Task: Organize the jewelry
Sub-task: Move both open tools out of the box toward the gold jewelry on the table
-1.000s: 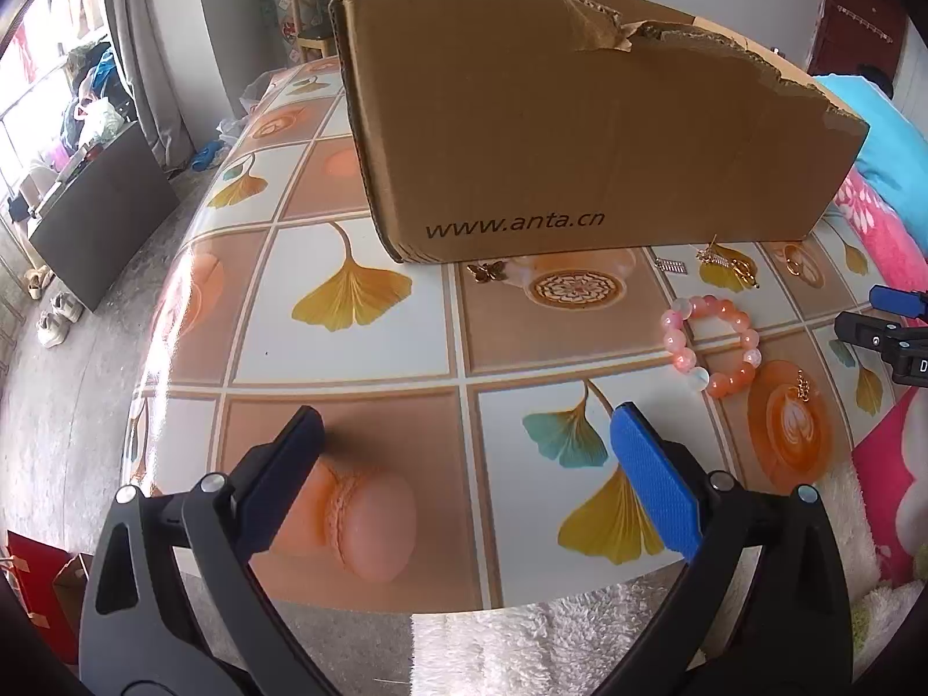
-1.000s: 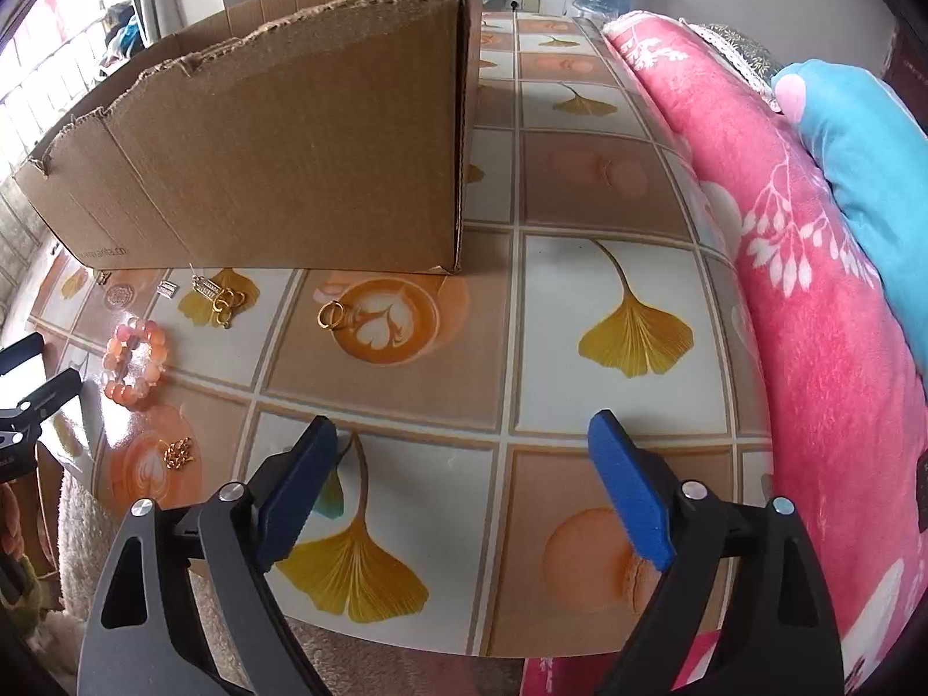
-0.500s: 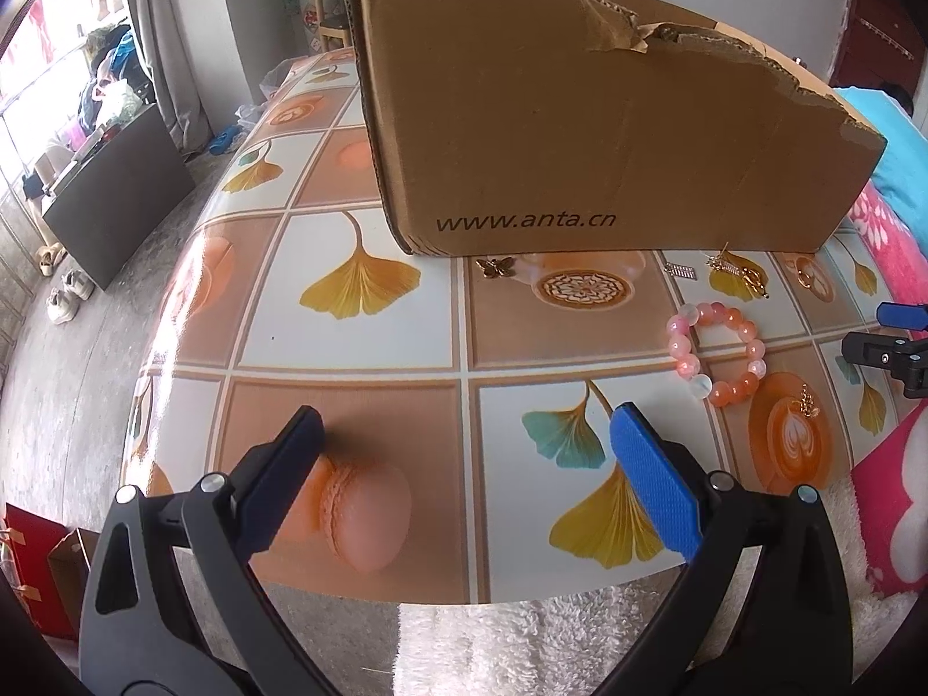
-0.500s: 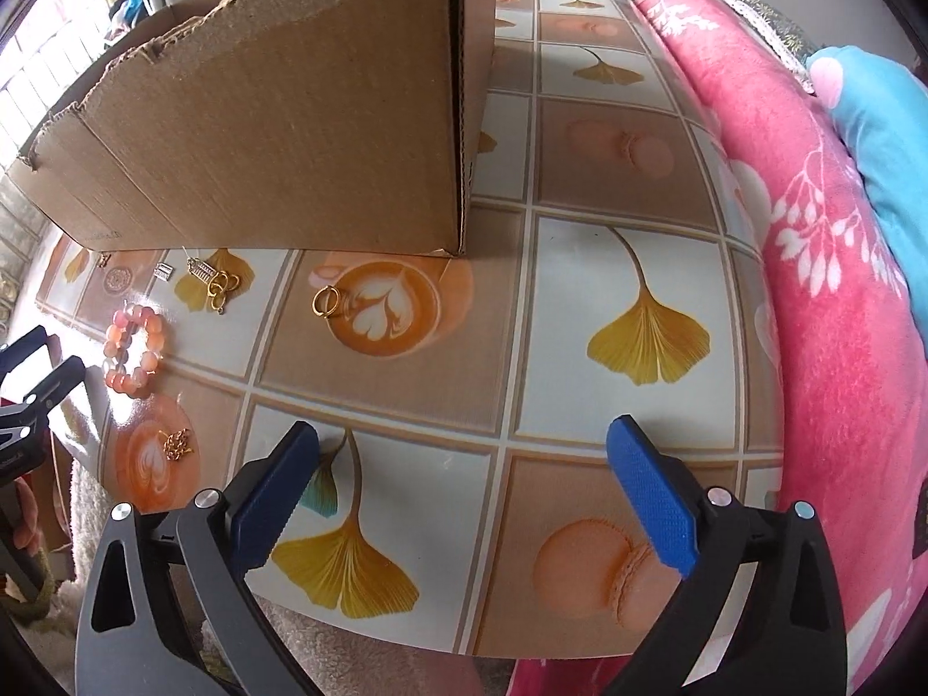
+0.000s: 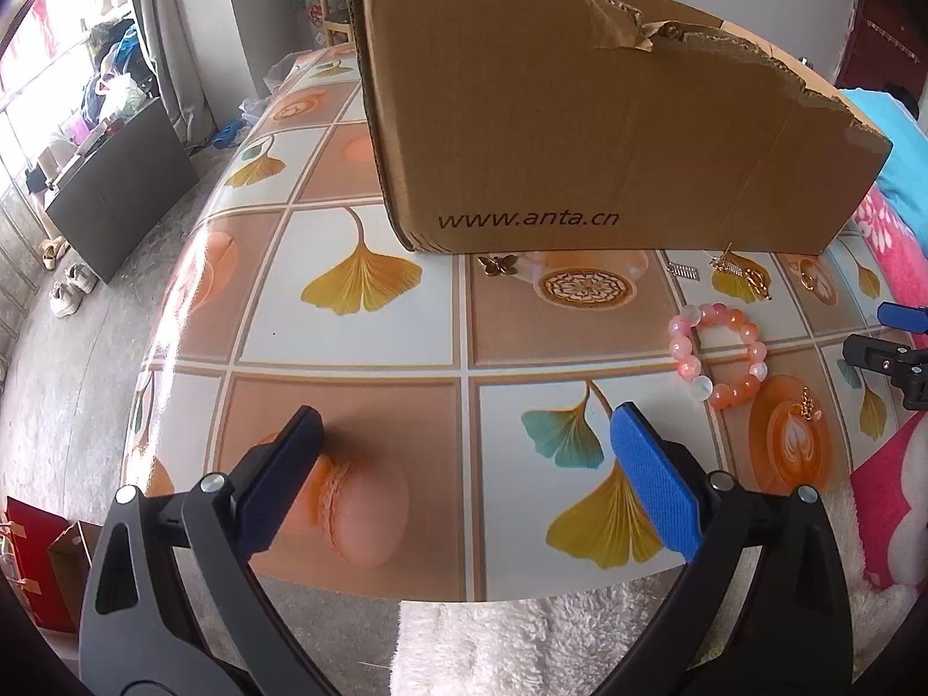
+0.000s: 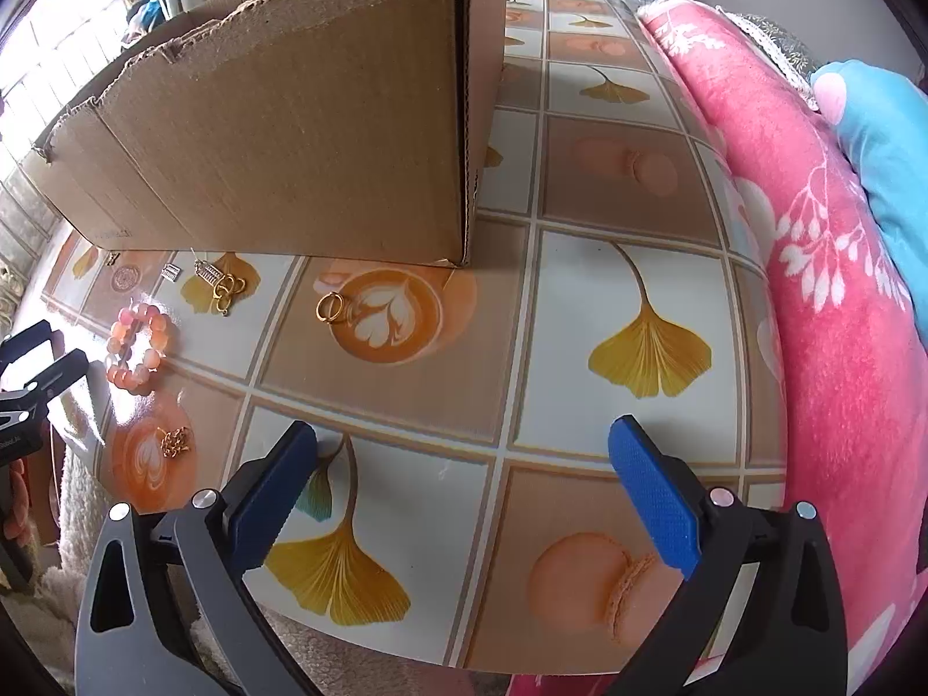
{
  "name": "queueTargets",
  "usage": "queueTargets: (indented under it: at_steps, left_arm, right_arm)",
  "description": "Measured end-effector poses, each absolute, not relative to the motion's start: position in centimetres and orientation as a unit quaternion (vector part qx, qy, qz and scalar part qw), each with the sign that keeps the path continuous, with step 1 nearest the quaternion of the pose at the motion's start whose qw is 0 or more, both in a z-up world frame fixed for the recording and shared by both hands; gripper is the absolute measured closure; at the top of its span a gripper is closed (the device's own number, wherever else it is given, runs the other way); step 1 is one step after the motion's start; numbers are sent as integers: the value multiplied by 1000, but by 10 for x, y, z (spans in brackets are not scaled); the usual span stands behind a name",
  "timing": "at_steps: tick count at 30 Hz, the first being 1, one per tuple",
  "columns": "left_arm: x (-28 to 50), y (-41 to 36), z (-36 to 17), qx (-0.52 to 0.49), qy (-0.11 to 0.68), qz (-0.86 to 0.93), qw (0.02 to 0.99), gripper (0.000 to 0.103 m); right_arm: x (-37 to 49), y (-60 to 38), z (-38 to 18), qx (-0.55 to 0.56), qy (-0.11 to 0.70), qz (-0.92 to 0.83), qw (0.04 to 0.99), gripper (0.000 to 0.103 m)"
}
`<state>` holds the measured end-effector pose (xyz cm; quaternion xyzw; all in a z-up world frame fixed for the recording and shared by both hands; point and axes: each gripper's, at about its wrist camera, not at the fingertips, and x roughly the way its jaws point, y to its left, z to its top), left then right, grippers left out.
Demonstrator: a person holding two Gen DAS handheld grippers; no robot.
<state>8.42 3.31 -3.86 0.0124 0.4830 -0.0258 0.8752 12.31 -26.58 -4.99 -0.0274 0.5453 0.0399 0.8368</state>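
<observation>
Right gripper (image 6: 461, 461) jaws widened, empty; only its view shows pink blanket (image 6: 823, 290).

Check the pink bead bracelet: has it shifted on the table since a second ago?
No. The bead bracelet lies on the same tile seam, just above the latte print, below the cardboard box; only the camera drifted.
</observation>
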Motion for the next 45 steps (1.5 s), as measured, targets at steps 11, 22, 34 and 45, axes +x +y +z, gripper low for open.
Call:
queueTargets:
  at_steps: [11,22,34,45]
  left_arm:
    - [91,36,-42,32,476,-65,877,7]
    - [100,47,-23,20,432,-67,899,8]
    - [134,50,-6,-10,415,-63,908,68]
    - [139,52,-7,-19,413,-59,908,71]
  right_arm:
    - [120,-253,-29,-23,538,34,842,6]
    - [106,-252,-4,48,501,79,861,31]
    - [137,-256,10,130,458,113,872,72]
    - [150,-260,8,152,451,109,873,75]
